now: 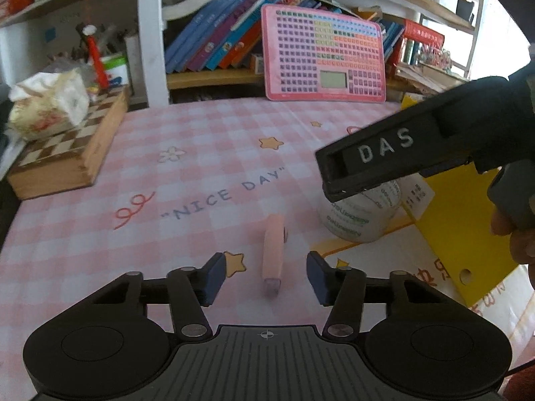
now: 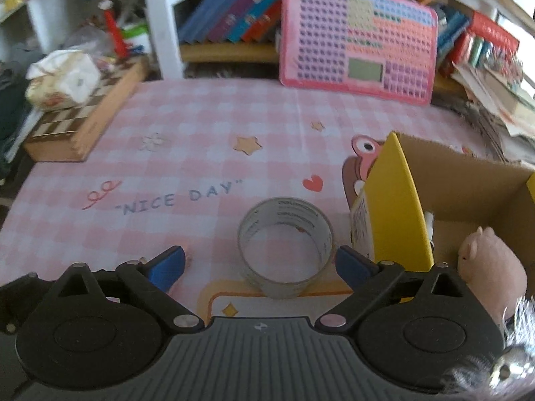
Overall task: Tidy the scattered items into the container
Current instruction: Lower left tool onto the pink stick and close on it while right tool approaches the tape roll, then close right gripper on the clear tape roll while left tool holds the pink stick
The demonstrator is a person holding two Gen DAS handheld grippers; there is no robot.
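Nearest of all, two sets of tongs work over the pink-and-white checked tabletop (image 2: pixel 207 107), one per hand. The left tongs (image 1: pixel 265 277) straddle one small pink oblong eraser-like block (image 1: pixel 273 255) lying on the cloth; both blue pads stand clear of it on either side, so the grip is released with the block between them. The right tongs (image 2: pixel 259 265) are spread wide around one roll of clear packing tape (image 2: pixel 286 245) that lies flat on its side rim, hole facing up; neither pad touches it.

Just right of the tape stands one cardboard box with yellow flaps (image 2: pixel 468 187), open at the top. Inside it, at the near right, sits one soft pink pig toy (image 2: pixel 490 260). The raised yellow flap stands between the tape and the box's inside, close beside the right pad.

In the left wrist view the black body of the right tool, lettered "DAS", hangs over the tape roll and hides part of it, with a person's fingers (image 1: pixel 515 234) at the right edge.

Farther off, at the left edge, one wooden chessboard box (image 2: pixel 83 123) carries one crumpled pack of tissues (image 2: pixel 63 80). At the far side one pink button-covered learning tablet (image 2: pixel 359 35) leans against a shelf with a row of leaning books (image 2: pixel 234 6).
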